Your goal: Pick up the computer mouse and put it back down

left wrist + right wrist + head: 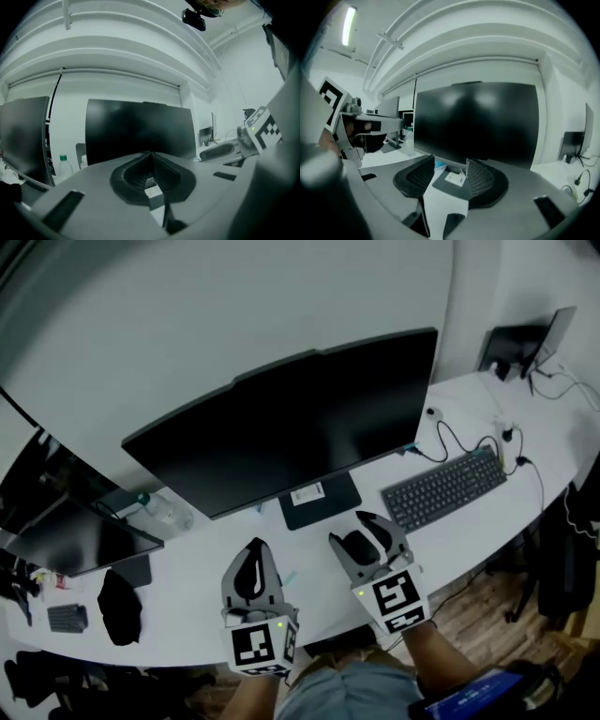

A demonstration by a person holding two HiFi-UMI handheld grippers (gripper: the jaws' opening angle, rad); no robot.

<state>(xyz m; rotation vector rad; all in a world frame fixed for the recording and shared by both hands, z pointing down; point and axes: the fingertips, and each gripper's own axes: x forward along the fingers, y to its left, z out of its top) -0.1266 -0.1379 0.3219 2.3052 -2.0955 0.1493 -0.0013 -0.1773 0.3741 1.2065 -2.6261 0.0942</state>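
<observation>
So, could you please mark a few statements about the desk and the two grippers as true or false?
1. The left gripper has its jaws together. True.
2. The right gripper holds a mouse. False: its jaws stand apart with nothing between them.
3. The monitor shows a bright picture. False: its screen is dark.
4. In the head view the keyboard lies to the right of the monitor. True.
5. A bottle with a green cap stands near the monitor. True.

Left gripper (254,546), right gripper (354,529): grey shells, black ribbed pads (419,176), white cubes (258,645), black square markers.
</observation>
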